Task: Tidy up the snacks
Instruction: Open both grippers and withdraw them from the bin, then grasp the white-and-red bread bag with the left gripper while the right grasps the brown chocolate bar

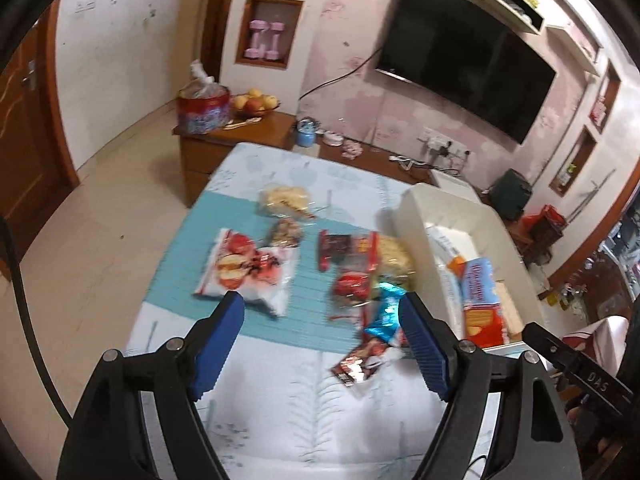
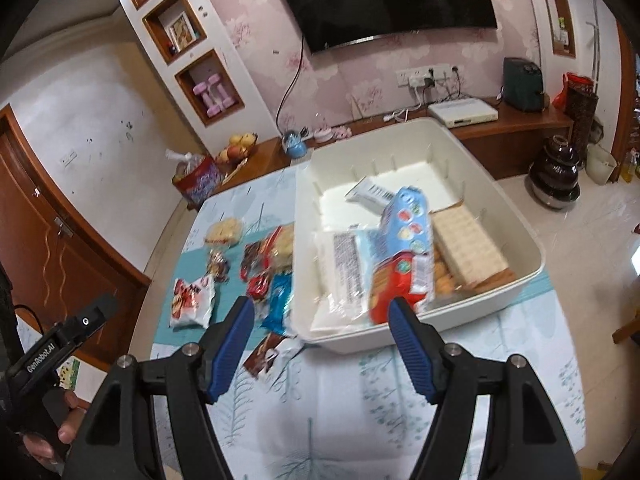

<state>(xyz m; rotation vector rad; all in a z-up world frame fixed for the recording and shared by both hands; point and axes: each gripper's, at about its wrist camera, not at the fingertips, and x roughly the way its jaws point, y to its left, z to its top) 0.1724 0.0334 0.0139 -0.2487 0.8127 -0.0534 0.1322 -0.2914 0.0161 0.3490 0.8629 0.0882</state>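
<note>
Here the snacks lie in two groups on a table (image 2: 400, 408) covered by a white cloth with pale leaf prints and a teal mat (image 1: 256, 320) across the middle.

In the right wrist view a cream bin (image 2: 520, 276) stands at about 1 o'clock from the right gripper (image 2: 322, 312). Inside it there is a red and blue biscuit pack (image 2: 404, 248) that leans up, a beige wafer pack (image 2: 468, 244) at its right, a flat white pack (image 2: 344, 272) at its left and a small white box (image 2: 370, 194) behind. The picture is blurred, so the print on the packs is not readable.

In the left wrist view the loose snacks are on the mat at 12 o'clock from the left gripper (image 1: 322, 316): a white bag with red print (image 1: 248, 272), a clear bag of pale crackers (image 1: 286, 200), a small round wrapped snack (image 1: 286, 232), a dark red packet (image 1: 334, 250), a shiny blue wrapper (image 1: 384, 314) and a brown sachet (image 1: 360, 364) nearest to the fingers.

Both grippers stand wide with blue ribbed pads, and nothing is held between them; they hang above the cloth.

Behind the table there is a low wooden cabinet (image 1: 236, 140) with a fruit bowl (image 1: 254, 104) and a red tin (image 1: 204, 112), a black TV (image 1: 464, 56) on pink flower wallpaper, pink dumbbells (image 1: 262, 40) in a wall niche, a brown door (image 2: 48, 240) at 9 o'clock and a pale tiled floor.
</note>
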